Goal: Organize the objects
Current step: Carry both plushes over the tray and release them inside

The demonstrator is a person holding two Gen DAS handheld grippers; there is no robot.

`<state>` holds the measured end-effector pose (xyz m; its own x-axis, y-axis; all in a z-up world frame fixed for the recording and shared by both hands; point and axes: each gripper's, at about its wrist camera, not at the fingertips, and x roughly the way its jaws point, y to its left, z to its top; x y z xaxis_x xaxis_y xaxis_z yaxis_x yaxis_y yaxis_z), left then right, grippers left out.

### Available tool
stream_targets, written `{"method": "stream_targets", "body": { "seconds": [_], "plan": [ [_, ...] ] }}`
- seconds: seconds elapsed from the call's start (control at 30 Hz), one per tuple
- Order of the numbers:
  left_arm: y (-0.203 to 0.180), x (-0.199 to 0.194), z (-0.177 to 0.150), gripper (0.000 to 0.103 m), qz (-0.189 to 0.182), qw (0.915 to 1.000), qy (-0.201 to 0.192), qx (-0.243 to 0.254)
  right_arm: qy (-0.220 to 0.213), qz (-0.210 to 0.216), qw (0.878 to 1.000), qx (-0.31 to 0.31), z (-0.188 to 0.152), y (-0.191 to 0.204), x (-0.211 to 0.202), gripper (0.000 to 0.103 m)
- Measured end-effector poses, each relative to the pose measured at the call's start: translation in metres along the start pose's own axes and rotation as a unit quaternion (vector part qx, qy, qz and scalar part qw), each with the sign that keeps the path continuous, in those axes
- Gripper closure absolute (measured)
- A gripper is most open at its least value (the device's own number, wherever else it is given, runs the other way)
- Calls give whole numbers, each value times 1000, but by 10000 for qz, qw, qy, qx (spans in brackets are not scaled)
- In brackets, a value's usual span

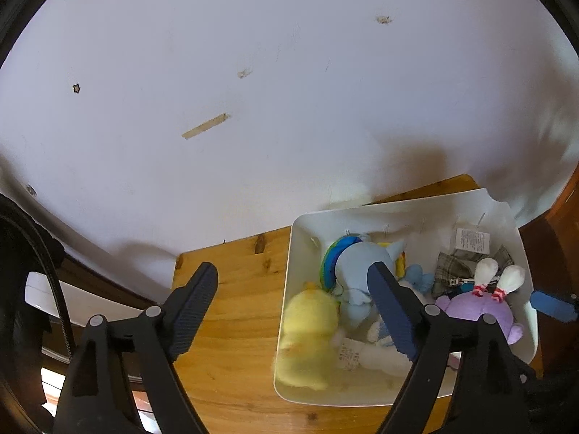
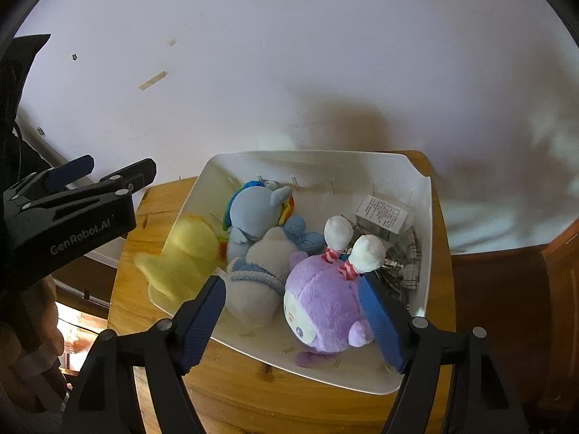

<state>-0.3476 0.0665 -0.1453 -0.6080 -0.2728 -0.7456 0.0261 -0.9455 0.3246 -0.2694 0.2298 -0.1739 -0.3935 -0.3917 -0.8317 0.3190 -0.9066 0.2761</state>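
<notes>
Your right gripper (image 2: 293, 311) hangs spread wide and empty over the white bin (image 2: 423, 238), the purple plush (image 2: 322, 300) lying between its fingers. It's soft and light; pinch its round body. Your left gripper (image 1: 293, 293) is also released, empty.
</notes>
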Motion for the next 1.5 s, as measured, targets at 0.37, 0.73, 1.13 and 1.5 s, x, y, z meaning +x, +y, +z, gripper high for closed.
{"method": "stream_targets", "body": {
  "seconds": [0.37, 0.73, 1.13, 1.5],
  "plan": [
    [-1, -23, -1, 16, -96, 9998, -179, -47, -218, -60, 9997, -60, -9, 7, -24, 26],
    [4, -57, -10, 16, -173, 9991, -379, -71, -445, -135, 9989, -11, -25, 13, -58, 26],
    [17, -111, -33, 16, -336, 9974, -625, -132, -712, -257, 9971, -91, -58, 29, -105, 26],
    [27, -150, -57, 16, -556, 9947, -845, -198, -921, -458, 9945, -204, -90, 42, -136, 26]
  ]
}}
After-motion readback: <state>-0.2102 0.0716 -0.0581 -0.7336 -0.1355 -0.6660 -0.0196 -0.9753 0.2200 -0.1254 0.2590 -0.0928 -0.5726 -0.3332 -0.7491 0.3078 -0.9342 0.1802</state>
